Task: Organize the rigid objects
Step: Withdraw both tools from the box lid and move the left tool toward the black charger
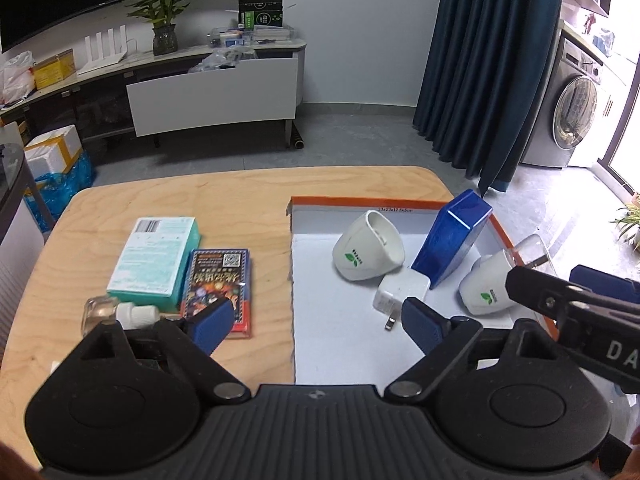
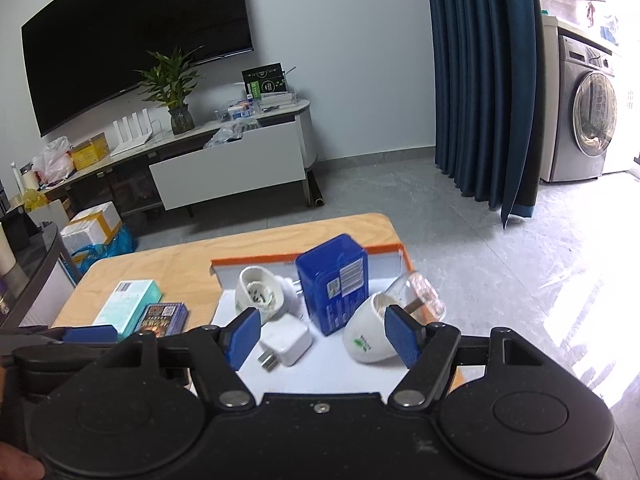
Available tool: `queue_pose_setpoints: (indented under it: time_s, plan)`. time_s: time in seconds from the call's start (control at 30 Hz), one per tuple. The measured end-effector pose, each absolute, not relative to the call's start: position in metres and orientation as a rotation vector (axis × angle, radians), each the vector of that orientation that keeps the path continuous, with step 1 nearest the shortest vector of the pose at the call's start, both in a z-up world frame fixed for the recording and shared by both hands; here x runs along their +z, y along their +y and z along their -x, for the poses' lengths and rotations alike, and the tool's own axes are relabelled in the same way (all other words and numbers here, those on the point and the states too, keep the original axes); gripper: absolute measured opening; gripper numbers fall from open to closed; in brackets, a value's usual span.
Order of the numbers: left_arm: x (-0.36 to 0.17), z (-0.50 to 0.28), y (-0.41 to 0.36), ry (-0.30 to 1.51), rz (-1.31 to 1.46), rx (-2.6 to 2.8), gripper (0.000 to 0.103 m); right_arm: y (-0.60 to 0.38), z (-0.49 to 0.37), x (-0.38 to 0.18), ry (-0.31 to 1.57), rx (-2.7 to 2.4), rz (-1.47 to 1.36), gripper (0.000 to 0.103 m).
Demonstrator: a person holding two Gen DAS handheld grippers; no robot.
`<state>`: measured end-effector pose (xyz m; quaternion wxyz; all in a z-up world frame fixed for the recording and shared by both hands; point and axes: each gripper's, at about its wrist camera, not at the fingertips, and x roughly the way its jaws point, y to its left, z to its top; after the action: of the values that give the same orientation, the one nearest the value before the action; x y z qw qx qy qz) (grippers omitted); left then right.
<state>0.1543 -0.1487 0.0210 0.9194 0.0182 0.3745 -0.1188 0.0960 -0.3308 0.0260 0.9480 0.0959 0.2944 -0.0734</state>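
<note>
Left wrist view: sits just behind its own jaws, angled down over the near edge of the counter (image 1: 240,188), close above the orange-rimmed box (image 1: 360,201).

Right wrist view: set further back and to the right, tilted down less, so more floor and wall show.

Shared by both: the box (image 2: 384,249), the blue case (image 1: 452,240) (image 2: 332,284), the TV stand (image 1: 212,88) (image 2: 228,168) and the curtain (image 1: 492,60) (image 2: 480,80).

We see pale grained wood on the bench (image 1: 240,200); beyond our jaws, glossy white ceramic cups (image 1: 368,248), a shiny blue plastic box (image 1: 452,240), and a matt white cardboard tray (image 1: 340,340).
</note>
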Motion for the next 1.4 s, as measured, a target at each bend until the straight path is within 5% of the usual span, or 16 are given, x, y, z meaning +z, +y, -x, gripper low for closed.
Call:
queue_pose_setpoints:
  time_s: [1.4]
  plan:
    - [0.033, -0.099, -0.041, 0.725, 0.061, -0.067, 0.093, -0.224, -0.083, 0.025, 0.644, 0.038, -0.105, 0.083]
